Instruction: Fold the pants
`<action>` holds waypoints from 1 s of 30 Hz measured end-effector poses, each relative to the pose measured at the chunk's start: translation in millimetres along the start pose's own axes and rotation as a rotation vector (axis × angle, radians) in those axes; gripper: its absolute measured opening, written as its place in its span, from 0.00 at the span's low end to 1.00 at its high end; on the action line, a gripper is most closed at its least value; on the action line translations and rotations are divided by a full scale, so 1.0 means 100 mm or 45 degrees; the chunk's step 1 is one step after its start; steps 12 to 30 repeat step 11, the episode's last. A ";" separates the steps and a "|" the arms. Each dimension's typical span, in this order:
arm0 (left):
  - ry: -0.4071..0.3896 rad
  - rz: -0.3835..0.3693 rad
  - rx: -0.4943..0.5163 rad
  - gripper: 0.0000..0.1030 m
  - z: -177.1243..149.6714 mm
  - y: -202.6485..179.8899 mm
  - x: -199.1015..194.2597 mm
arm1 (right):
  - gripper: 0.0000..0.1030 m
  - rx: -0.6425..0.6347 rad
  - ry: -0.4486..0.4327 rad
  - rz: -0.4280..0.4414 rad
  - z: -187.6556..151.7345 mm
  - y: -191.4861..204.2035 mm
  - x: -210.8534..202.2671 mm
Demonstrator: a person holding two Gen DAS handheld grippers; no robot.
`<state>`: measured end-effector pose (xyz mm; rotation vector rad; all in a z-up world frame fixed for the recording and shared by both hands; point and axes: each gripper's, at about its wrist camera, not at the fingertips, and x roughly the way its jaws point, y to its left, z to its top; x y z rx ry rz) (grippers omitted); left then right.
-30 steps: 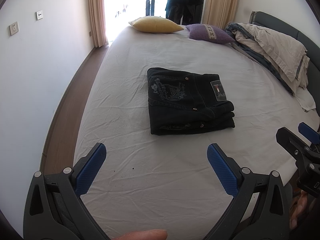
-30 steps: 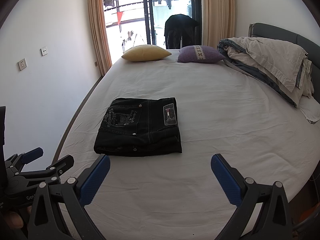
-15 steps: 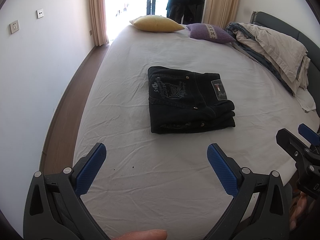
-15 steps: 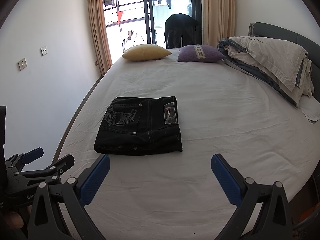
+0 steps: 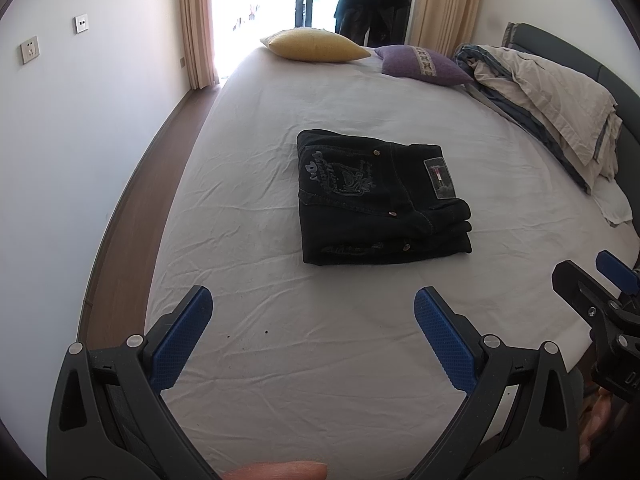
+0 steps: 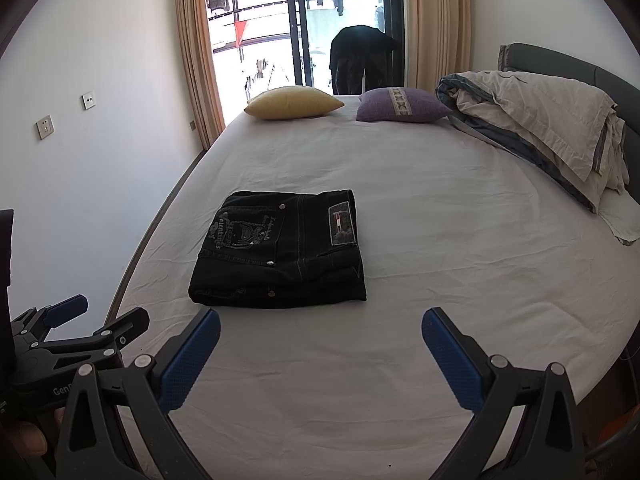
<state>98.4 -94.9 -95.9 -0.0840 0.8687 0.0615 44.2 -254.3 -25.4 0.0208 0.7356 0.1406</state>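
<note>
- Across the left wrist view, centre frame, black jeans [image 5: 380, 204] lie folded into a compact stack on the white bedsheet [image 5: 320, 340].
- Lower frame, the left gripper [image 5: 312, 312] is spread wide with nothing between its blue pads [image 5: 180, 340], well short of the jeans.
- At the right edge, the right gripper [image 5: 596, 284] shows only partly.
- Upper frame: a yellow cushion [image 5: 316, 44], a purple cushion [image 5: 424, 66], a rumpled duvet [image 5: 552, 96].
- Across the right wrist view, the jeans [image 6: 280, 252] sit left of centre.
- Lower frame, the right gripper [image 6: 320, 332] gapes wide, empty, near the stack's front edge but apart from it.
- Lower left, the left gripper [image 6: 92, 316] is held off the bed's edge.
</note>
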 end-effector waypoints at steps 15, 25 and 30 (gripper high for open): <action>-0.021 0.018 0.015 1.00 -0.04 -0.05 -0.06 | 1.00 0.008 0.010 0.005 -0.08 -0.02 0.00; -0.021 0.018 0.015 1.00 -0.04 -0.05 -0.06 | 1.00 0.008 0.010 0.005 -0.08 -0.02 0.00; -0.021 0.018 0.015 1.00 -0.04 -0.05 -0.06 | 1.00 0.008 0.010 0.005 -0.08 -0.02 0.00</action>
